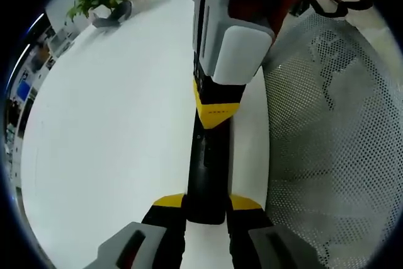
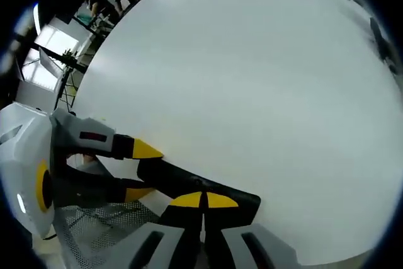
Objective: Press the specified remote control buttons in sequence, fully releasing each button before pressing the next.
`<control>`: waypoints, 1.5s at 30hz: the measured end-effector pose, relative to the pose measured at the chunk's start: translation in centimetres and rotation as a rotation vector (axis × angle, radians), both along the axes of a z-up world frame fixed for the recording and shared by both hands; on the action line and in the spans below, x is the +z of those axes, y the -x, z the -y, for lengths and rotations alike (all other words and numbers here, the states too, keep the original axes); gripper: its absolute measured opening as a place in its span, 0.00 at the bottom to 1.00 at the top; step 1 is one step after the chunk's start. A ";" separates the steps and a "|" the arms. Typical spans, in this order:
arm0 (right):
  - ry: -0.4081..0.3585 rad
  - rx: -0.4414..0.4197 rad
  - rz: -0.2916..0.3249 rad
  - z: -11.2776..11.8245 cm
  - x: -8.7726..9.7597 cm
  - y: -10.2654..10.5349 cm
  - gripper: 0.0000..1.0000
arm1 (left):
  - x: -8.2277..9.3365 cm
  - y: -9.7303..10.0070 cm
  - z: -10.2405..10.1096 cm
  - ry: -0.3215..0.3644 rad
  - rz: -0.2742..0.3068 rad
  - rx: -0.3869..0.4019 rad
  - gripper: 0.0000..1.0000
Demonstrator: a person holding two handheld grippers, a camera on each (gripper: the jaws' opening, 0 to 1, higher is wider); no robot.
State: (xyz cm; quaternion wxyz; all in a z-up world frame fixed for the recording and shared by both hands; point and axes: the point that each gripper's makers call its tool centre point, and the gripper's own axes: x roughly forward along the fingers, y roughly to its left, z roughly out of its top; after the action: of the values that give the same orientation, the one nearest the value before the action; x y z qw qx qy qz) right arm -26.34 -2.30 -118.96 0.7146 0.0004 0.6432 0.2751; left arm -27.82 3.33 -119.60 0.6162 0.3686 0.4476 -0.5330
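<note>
Left gripper view: the left gripper (image 1: 206, 209) clamps the near end of the black remote (image 1: 208, 162), which extends toward 12 o'clock over the white table (image 1: 107, 149). The right gripper (image 1: 217, 108) touches the remote from above. A mesh basket (image 1: 334, 137) lies at 3 o'clock, a plant (image 1: 101, 4) at 11 o'clock.

Right gripper view: the right gripper (image 2: 203, 203), jaws together, rests on the remote (image 2: 189, 184). The left gripper (image 2: 141, 171) grips it at 9 o'clock.

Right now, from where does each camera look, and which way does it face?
Left gripper view: rides on the left gripper, looking along the black remote control it clamps; own jaws show.
Right gripper view: rides on the right gripper, looking across the white table; own shut jaws show.
Shared: remote control, both grippers, mesh basket.
</note>
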 end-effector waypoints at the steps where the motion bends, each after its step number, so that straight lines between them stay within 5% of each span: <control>1: 0.001 0.001 0.001 0.0 0.0 0.0 0.00 | 0.0 0.0 0.0 0.001 -0.003 0.000 0.24; 19: -0.029 -0.028 -0.022 0.1 -0.2 -0.1 0.00 | 0.0 -0.1 -0.1 -0.016 -0.045 -0.014 0.24; 33: -0.057 -0.020 0.072 0.0 0.2 0.4 0.00 | 0.0 -0.1 0.0 -0.056 -0.042 -0.016 0.24; 45: -0.057 0.009 0.054 0.1 0.3 0.8 0.00 | 0.0 0.0 -0.1 -0.070 -0.024 -0.009 0.24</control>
State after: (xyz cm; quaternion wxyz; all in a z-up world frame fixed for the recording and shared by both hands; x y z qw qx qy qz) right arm -27.17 -2.40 -118.61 0.7301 0.0107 0.6156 0.2965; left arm -27.80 3.40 -119.56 0.5952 0.3857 0.4715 -0.5241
